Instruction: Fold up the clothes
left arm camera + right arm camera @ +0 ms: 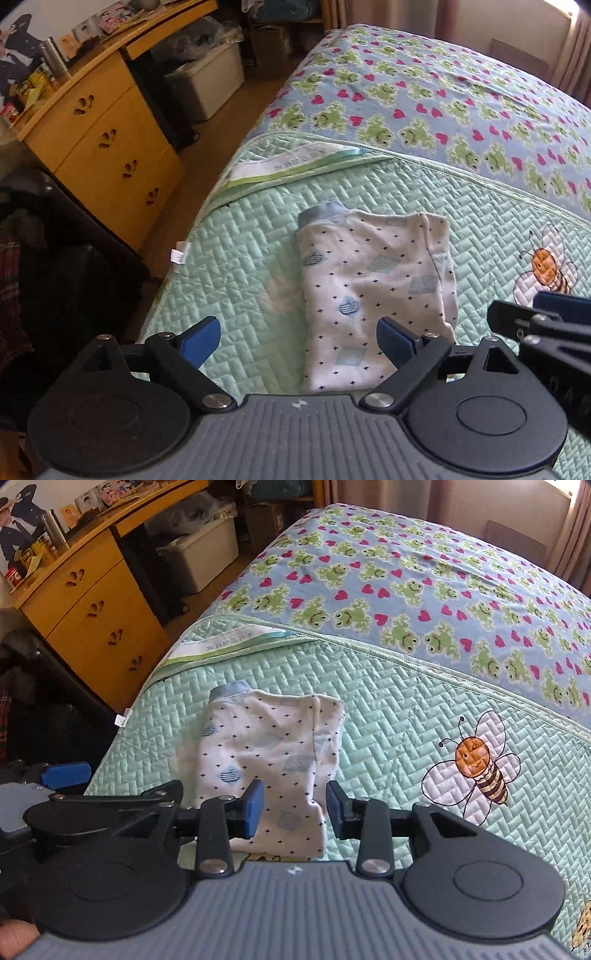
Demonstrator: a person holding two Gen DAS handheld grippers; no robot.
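**Both jaws apart, nothing between them, above the folded garment**

The jaws of the left gripper [300,338] stand wide apart with nothing between the blue pads. The right gripper [295,806] has its jaws parted less widely, also with nothing clamped. Both hang above the folded white cotton garment with small dark dots and pale blue patches [373,291], clear of the cloth. The garment lies flat as a neat rectangle on the mint-green quilted bed cover [236,258], near the bed's left edge, its blue waistband [321,212] at the far end. An embroidered bee [476,764] sits to its right. Beyond lies a blue frog-and-heart patterned blanket [424,96]. A yellow wooden drawer cabinet [107,155] stands left of the bed.
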